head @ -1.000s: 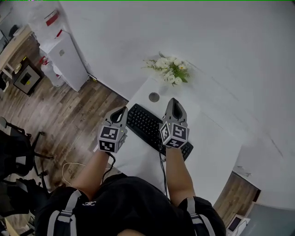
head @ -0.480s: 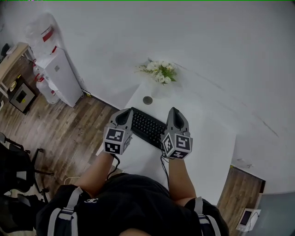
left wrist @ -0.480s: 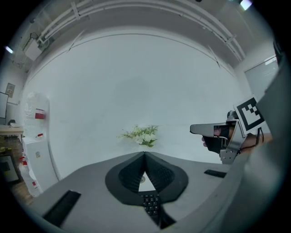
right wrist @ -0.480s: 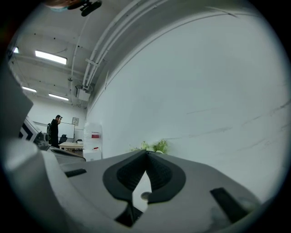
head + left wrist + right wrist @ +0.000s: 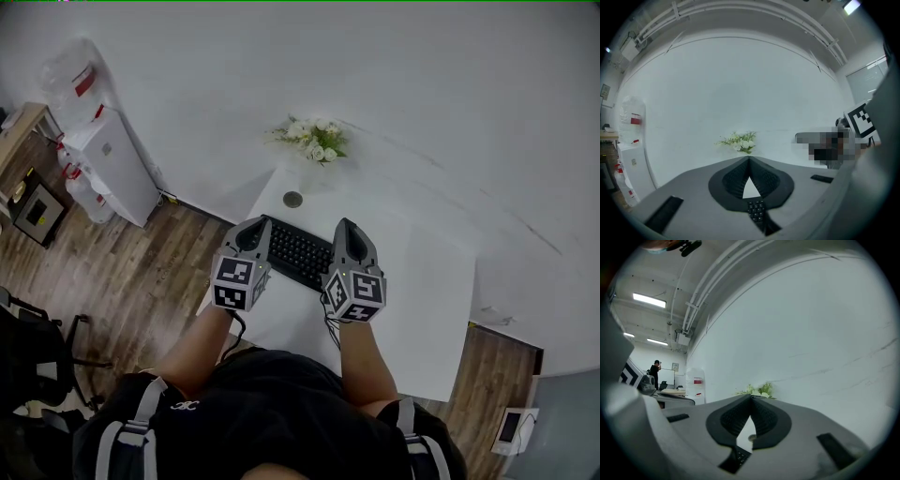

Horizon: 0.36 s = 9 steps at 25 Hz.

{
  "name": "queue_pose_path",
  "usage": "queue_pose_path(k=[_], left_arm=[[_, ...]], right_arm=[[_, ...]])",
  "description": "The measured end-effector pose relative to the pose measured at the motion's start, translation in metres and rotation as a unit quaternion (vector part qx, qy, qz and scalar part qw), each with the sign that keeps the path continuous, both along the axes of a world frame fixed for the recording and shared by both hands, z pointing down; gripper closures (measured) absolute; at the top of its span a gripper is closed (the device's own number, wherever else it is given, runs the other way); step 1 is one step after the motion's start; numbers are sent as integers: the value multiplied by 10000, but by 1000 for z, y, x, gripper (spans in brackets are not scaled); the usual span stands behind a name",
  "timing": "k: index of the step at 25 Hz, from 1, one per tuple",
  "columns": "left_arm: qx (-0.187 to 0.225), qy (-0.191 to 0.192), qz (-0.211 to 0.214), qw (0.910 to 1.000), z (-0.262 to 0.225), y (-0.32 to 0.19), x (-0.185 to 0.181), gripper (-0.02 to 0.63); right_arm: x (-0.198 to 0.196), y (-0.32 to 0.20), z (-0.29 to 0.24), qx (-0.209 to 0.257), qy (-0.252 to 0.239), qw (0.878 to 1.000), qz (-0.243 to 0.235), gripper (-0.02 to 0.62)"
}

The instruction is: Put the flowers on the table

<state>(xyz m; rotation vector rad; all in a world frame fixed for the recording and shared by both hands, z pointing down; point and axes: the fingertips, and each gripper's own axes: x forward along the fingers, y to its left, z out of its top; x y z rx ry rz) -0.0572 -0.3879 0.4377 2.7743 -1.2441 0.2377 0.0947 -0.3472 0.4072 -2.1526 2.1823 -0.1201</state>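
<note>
White on white blurs the head view: the flowers (image 5: 311, 141) stand at the far edge of the table (image 5: 422, 309) against the wall, their holder indistinct, with a keyboard (image 5: 298, 253) and a round disc (image 5: 292, 199) between them and the left gripper (image 5: 251, 225) and right gripper (image 5: 347, 228); wood floor (image 5: 141, 272) and a white cabinet (image 5: 117, 159) lie to the left. Left gripper view: jaws clenched tip to tip on nothing, flowers well beyond, keyboard mostly hidden by the jaws. Right gripper view: jaws likewise closed and empty, flowers far ahead, disc partly hidden, a distant person (image 5: 655, 371) too small to detail.
</note>
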Motion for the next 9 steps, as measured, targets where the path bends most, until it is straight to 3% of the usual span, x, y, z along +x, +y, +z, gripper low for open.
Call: queue_pose_path(k=[9], left_arm=[[36,20,19,10000,-4,7,2,600]], right_arm=[[-2,8,1,-19,-37,10000,-54,595]])
